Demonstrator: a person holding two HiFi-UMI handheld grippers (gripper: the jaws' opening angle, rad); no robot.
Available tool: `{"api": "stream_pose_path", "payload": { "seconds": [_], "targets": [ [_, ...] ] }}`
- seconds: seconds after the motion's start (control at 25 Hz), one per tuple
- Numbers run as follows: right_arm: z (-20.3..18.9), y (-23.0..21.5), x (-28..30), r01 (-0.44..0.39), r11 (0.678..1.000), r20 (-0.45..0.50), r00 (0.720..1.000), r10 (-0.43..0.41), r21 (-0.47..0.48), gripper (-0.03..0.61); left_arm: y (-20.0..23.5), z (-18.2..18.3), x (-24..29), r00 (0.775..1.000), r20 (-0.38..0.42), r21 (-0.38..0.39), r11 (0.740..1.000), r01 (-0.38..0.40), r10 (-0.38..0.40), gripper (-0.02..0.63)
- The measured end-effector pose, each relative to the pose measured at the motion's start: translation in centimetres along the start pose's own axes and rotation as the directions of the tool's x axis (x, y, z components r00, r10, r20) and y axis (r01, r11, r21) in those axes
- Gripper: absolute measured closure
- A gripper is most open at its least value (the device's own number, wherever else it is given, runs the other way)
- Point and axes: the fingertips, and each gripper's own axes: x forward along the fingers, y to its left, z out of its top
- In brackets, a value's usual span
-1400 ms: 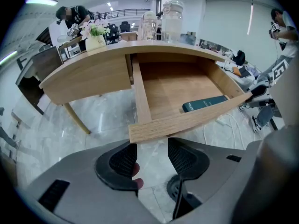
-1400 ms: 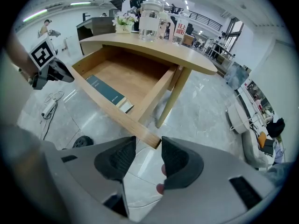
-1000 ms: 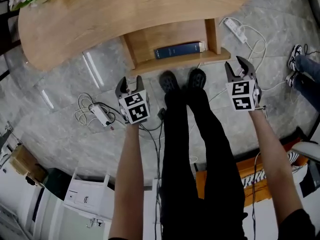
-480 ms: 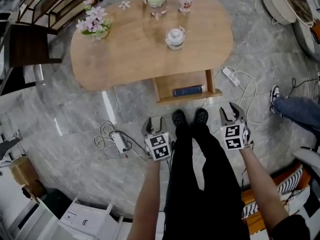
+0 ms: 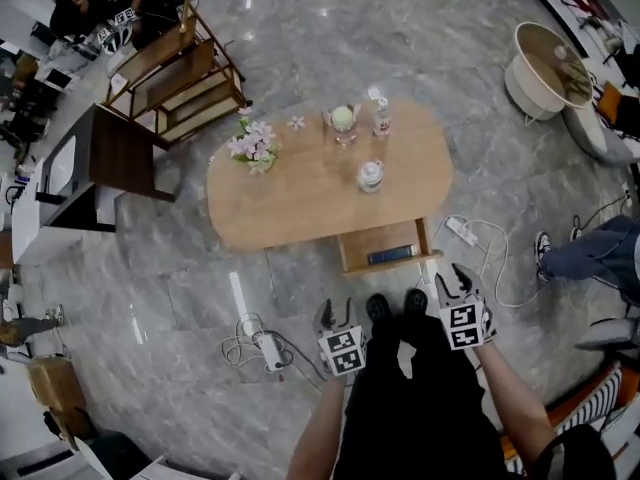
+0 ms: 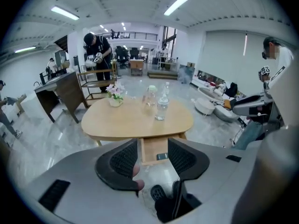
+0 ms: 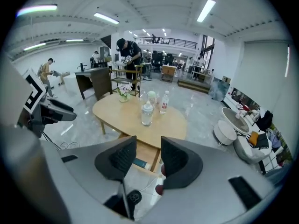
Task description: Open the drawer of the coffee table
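The oval wooden coffee table [image 5: 320, 193] stands on the grey marble floor. Its drawer [image 5: 385, 249] sticks out from under the near edge and holds a dark blue book [image 5: 393, 256]. My left gripper [image 5: 336, 310] hangs open above the floor, left of my shoes, well short of the drawer. My right gripper [image 5: 454, 276] is open too, just right of the drawer's near corner and higher than it. The left gripper view frames the drawer [image 6: 153, 149] between the empty jaws of the left gripper [image 6: 152, 149]. In the right gripper view the right gripper [image 7: 148, 149] is likewise empty, with the book [image 7: 138, 163] below.
On the table stand a flower pot [image 5: 253, 149], a glass [image 5: 343, 121], a water bottle [image 5: 381, 116] and a lidded jar [image 5: 370, 175]. Power strips with cables [image 5: 266, 348] [image 5: 461, 231] lie on the floor. A wooden shelf unit [image 5: 185, 73], a white basket [image 5: 545, 68] and a seated person's leg [image 5: 590, 253] surround it.
Both grippers have risen together and stayed open. The head view has pulled back, so the whole table top and more of the room now show.
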Motion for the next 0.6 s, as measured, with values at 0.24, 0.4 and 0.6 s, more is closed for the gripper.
{"api": "stream_pose_path", "payload": {
  "seconds": [0.24, 0.4, 0.6],
  "targets": [
    [5.6, 0.4, -5.7, 0.009, 0.999, 0.151, 0.988, -0.017, 0.053, 0.417, -0.1, 6.2, -5.6, 0.984, 0.174, 0.026, 0.999, 0.029, -0.033, 0.403],
    [9.2, -0.6, -8.8, 0.024, 0.995, 0.26, 0.965, -0.048, 0.097, 0.417, -0.1, 10.8, -8.2, 0.958, 0.283, 0.034, 0.999, 0.04, -0.048, 0.403],
    [13.0, -2.0, -12.4, -0.001, 0.993, 0.376, 0.925, -0.043, 0.117, 0.417, -1.9, 14.7, -11.8, 0.93, 0.36, 0.015, 0.998, 0.068, -0.069, 0.405]
  ]
}}
